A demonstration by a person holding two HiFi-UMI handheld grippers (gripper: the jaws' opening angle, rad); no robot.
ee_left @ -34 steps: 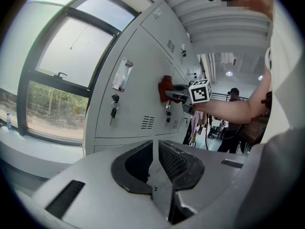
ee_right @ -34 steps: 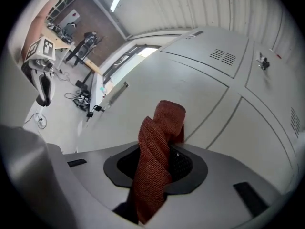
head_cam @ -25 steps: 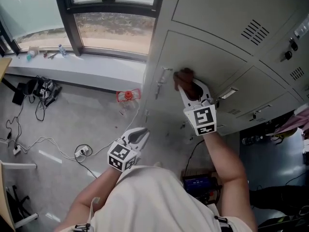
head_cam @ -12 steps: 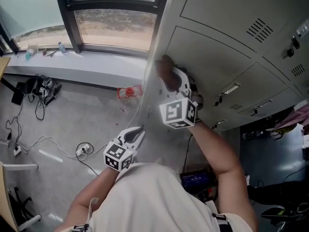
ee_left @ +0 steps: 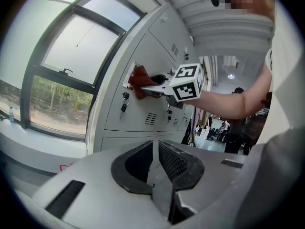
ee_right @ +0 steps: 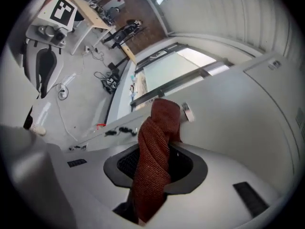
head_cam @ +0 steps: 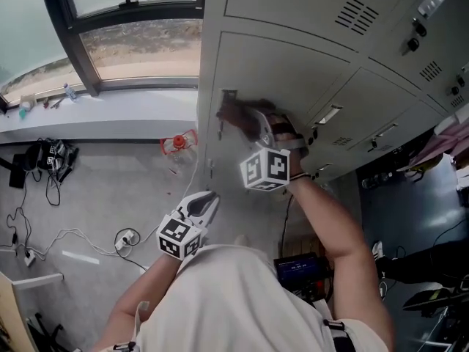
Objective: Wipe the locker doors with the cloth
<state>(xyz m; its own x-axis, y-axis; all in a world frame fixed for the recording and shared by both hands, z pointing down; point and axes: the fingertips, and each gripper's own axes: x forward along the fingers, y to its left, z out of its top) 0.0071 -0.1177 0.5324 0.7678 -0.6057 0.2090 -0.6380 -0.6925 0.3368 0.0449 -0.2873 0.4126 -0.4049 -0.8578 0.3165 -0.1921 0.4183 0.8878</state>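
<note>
Rust-red knit cloth point(ee_right: 155, 161), twisted into a rope, is clamped in the right gripper point(head_cam: 245, 119). The jaws are closed hard on its lower length, and the free end pokes out ahead, pressed to the grey locker door point(head_cam: 293, 68). In the head view that contact sits at about 12 o'clock from centre, right at the door's left edge and just beside a small metal tab point(head_cam: 227, 95).

It's soft stuff, light and floppy (no stiffness at all past the jaws, I'd judge). So the wiping end will likely fold and drag rather than push. A hold on the bunched middle looks the sensible place, leaving a short pad of fabric out front. Slip risk seems low: the weave is coarse and the ribbed pads bite into it.

Out at 7 o'clock from it, the left gripper point(head_cam: 207, 202) hangs low by the person's torso. Its jaws are drawn together with nothing in them, well apart from the lockers. The window point(head_cam: 139, 42) is at 10 o'clock, and white cables point(head_cam: 69, 215) trail at 8 o'clock.
</note>
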